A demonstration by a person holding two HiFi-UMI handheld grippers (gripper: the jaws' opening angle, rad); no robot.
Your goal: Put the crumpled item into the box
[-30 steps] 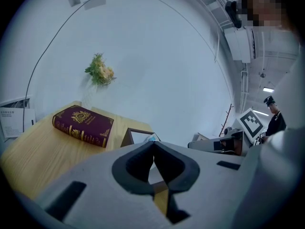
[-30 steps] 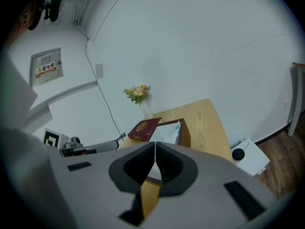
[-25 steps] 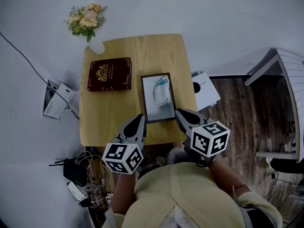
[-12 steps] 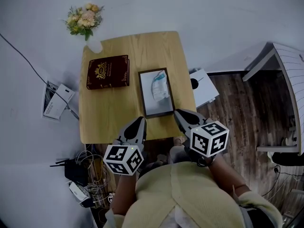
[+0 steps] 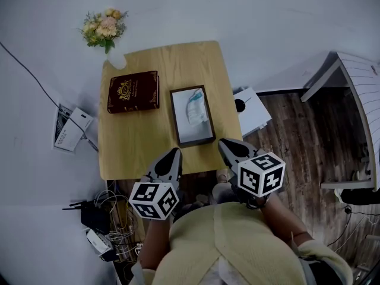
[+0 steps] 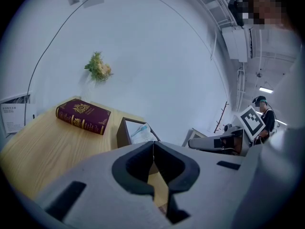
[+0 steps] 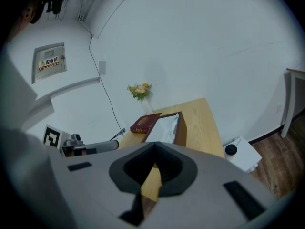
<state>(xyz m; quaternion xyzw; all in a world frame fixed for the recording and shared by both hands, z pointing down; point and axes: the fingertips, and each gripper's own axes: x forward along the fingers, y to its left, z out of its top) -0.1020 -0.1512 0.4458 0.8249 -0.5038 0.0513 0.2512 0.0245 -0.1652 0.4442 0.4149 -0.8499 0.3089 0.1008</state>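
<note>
On the wooden surface (image 5: 136, 141), we find the crumpled item (image 5: 196, 108), a pale wad with a bluish edge, lying inside the open box (image 5: 173, 114), in its far half and toward its right wall. The box is oblong, its long axis running away from the person, and the item lies roughly along that same axis. Both tools sit at the near edge of the surface, apart from the box. The left tongs (image 5: 175, 154) is just off the box's near left corner and the right tongs (image 5: 224, 143) just off its near right corner, so the box's near end lies between them and ahead. We judge the right tongs marginally nearer to the item, since the item lies on that side. Each gripper view shows its jaws pressed together at the tips with nothing between them, so both tongs are closed and empty. A dark red book (image 5: 133, 92) lies flat to the left of the box, apart from it, and a small vase of flowers (image 5: 105, 28) stands at the far left corner. In our judgement the placement is already made. Any further move would be a reach straight forward along the box's length.
</note>
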